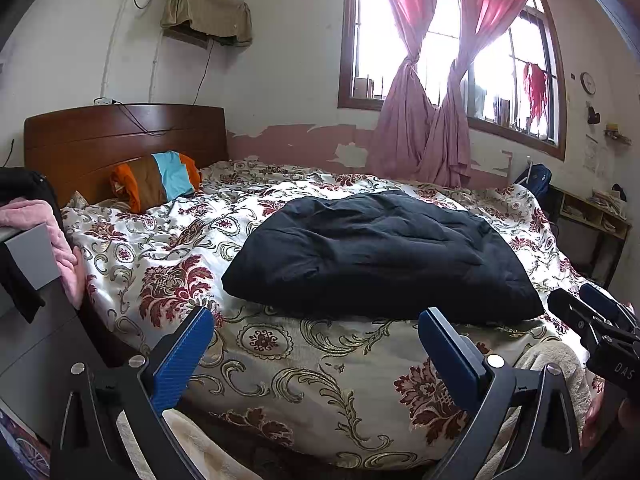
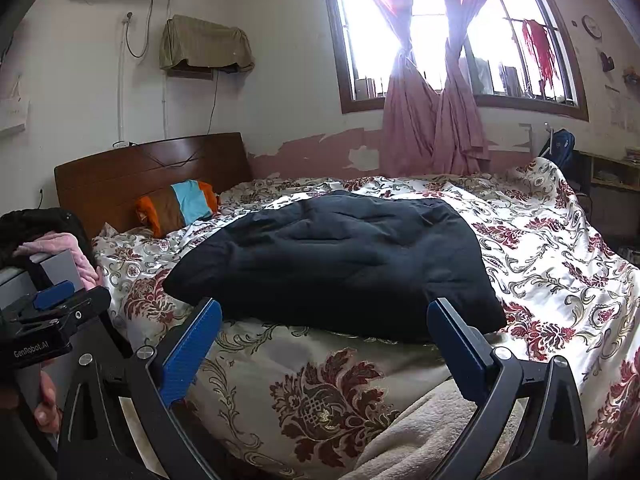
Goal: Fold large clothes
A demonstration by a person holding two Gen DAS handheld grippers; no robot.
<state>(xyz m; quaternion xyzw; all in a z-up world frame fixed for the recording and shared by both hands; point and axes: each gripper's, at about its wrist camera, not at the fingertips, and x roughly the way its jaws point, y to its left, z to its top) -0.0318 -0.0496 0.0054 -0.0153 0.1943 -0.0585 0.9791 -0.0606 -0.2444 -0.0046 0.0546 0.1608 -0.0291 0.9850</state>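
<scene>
Left wrist view is showing a bed (image 1: 132,264) carrying a folded dark jacket (image 1: 376,256) near its front edge; the left gripper (image 1: 316,354) and right gripper (image 2: 324,354) are hovering before that edge, jaws apart, gripping nothing.
</scene>
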